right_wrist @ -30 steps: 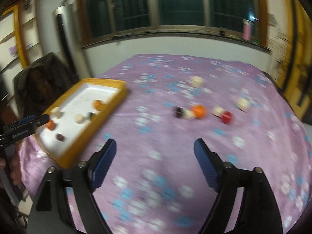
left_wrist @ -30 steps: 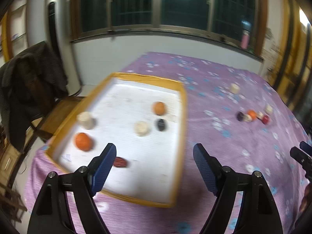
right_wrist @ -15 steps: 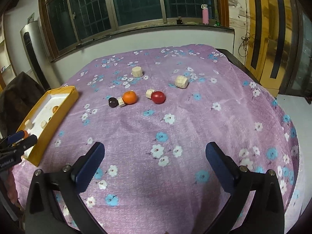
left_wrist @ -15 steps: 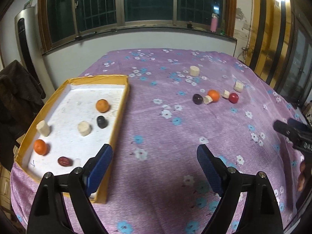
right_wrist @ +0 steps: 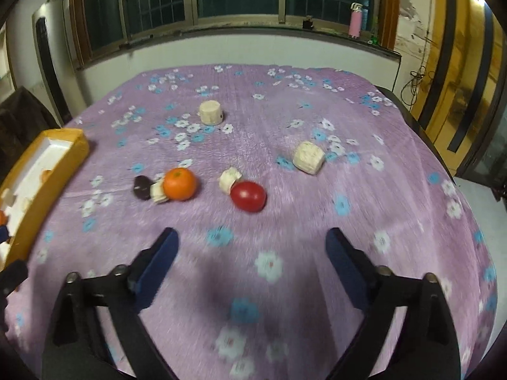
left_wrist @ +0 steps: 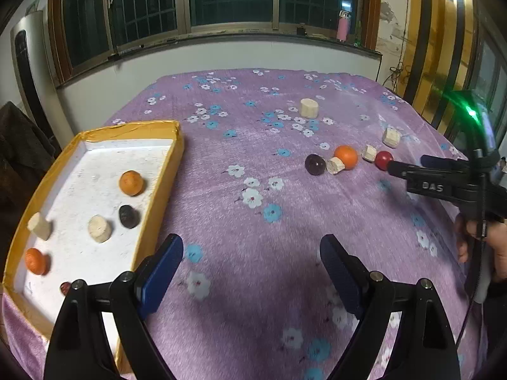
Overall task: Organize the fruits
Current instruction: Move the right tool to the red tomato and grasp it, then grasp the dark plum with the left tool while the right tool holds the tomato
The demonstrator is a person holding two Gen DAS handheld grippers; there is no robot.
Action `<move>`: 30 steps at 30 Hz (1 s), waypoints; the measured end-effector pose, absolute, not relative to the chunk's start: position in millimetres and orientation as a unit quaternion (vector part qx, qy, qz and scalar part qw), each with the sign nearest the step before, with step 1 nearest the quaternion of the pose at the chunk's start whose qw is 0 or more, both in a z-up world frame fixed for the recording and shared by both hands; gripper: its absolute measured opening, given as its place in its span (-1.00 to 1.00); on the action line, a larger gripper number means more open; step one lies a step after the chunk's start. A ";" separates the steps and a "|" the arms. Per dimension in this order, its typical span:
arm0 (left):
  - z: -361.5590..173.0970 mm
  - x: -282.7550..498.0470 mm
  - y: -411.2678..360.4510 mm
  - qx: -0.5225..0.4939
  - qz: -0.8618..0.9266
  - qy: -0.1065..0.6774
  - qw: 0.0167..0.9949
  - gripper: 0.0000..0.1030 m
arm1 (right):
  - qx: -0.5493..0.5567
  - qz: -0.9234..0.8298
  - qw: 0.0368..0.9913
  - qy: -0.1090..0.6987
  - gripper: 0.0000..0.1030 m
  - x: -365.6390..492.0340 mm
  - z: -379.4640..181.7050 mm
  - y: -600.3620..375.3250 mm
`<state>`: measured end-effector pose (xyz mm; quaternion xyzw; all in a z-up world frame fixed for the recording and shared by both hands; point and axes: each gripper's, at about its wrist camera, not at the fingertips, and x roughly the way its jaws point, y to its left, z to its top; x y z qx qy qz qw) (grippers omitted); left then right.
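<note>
Tongs first: left tongs (left_wrist: 252, 253) are spread wide w/ nothing between the blue pads, angled down at the purple flowered cloth (left_wrist: 285, 228) over the bench. Right tongs (right_wrist: 252, 245) also gape wide and empty, but their jaws have just been closing in a bit, still nothing between them. Both point steeply down at the cloth.

Landmark = yellow tray (left_wrist: 164, 183) w/ white floor. Left tongs hang just off its near right corner, left pad (left_wrist: 161, 269) overlapping the rim in view. Inside the tray: two oranges, a dark plum-ish thing, two pale cork-like chunks, plus a small red-brown fruit at the near edge, half hidden behind the tong arm.

Well away from the tray, out on the open cloth, is the loose bunch: dark plum (right_wrist: 142, 186) touching a small pale chunk (right_wrist: 158, 192), which touches an orange (right_wrist: 180, 183). Farther from the tray sits a red tomato-like fruit (right_wrist: 247, 196) w/ another pale bit (right_wrist: 229, 179) against it. Two bigger pale cylinders (right_wrist: 210, 112) lie beyond, one upright, one tipped on its side.

In the left wrist view, right tongs come in from the far side opposite the tray, tip right next to the red fruit; can't tell if touching. A hand (left_wrist: 484, 247) grips the handle below, green light glowing on top.
</note>
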<state>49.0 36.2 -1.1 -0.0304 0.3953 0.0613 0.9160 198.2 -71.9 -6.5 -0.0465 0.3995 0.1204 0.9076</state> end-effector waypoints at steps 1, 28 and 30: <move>-2.3 53.1 37.1 -0.033 0.060 0.396 0.916 0.71 | -0.051 0.119 0.906 0.403 0.65 206.2 -9.8 -69.9; -37.5 171.1 -4.4 -0.036 0.047 0.403 0.913 0.66 | 0.035 0.140 0.909 0.391 -0.32 231.3 -17.5 -92.1; -36.7 171.1 -3.8 -0.035 0.047 0.400 0.915 0.58 | 0.039 0.147 0.908 0.389 -0.32 231.7 -16.6 -91.9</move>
